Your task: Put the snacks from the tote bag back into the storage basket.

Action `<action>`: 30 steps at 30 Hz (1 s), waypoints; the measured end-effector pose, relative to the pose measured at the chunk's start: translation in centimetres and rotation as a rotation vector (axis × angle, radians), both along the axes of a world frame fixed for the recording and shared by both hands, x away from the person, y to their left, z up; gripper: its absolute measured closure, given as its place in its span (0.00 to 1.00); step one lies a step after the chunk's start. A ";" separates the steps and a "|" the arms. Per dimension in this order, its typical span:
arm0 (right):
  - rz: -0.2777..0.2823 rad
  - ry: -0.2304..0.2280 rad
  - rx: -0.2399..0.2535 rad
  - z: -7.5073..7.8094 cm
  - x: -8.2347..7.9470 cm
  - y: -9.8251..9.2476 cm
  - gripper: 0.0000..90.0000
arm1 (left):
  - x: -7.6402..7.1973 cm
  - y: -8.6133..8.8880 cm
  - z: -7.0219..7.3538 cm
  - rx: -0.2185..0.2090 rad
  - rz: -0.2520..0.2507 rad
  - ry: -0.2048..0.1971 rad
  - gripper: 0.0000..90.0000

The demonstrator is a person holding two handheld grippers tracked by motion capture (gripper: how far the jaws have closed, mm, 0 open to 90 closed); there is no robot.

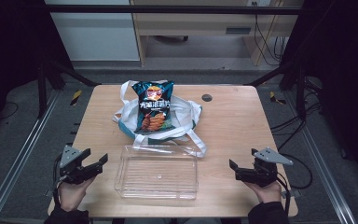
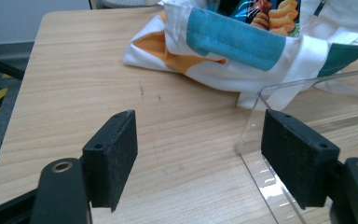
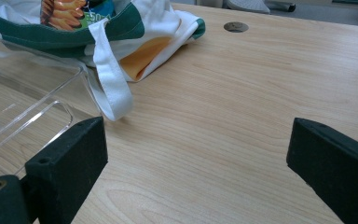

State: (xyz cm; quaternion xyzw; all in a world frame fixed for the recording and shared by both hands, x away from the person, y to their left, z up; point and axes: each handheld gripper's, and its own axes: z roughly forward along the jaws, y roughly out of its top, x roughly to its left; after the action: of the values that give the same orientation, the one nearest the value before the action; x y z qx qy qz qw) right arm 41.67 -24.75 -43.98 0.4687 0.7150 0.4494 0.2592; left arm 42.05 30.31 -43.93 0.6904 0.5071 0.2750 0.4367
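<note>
table [image 1: 233, 126]: light wood, small round dark plug [image 1: 207, 97] set in its far right part
clear tray [image 1: 157, 171]: rectangular, transparent, sat near the table's front edge, centred, nothing inside
tote bag [image 1: 184, 114]: white cloth with teal and orange patches, lay flat just behind the tray; one white strap [image 1: 193, 145] ran forward and reached the tray's far right corner
chip bag [image 1: 153, 108]: dark teal packet, lay on top of the tote, behind the tray
left gripper [image 1: 96, 164]: left of the tray, near the table's front left corner, held in the person's left hand [image 1: 71, 195]; jaws spread wide, gripping nothing; in the left gripper view its right jaw overlapped the tray's near corner, contact unclear
right gripper [image 1: 235, 170]: right of the tray, apart from it, over bare wood, held in the right hand [image 1: 266, 192]; jaws wide apart, nothing between them
</note>
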 end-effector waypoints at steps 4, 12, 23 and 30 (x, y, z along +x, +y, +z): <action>-0.004 -0.002 0.006 0.0 0.0 0.0 0.06 | 0.1 -0.2 0.6 -0.008 -0.006 -0.018 0.29; 0.000 -0.003 0.001 0.0 0.1 0.3 0.06 | 0.6 -0.7 1.8 -0.018 -0.024 -0.030 0.29; 0.006 -0.011 -0.009 0.0 0.0 0.7 0.06 | 1.7 -2.0 3.7 -0.030 -0.071 -0.049 0.29; 0.009 -0.010 -0.007 0.0 0.0 0.8 0.06 | 2.7 -2.6 4.9 -0.043 -0.076 -0.066 0.29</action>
State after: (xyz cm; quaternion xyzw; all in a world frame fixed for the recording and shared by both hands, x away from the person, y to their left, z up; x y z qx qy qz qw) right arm 41.66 -24.00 -43.96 0.4622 0.7173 0.4507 0.2623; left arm 44.79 27.74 -39.01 0.6902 0.4715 0.2700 0.4780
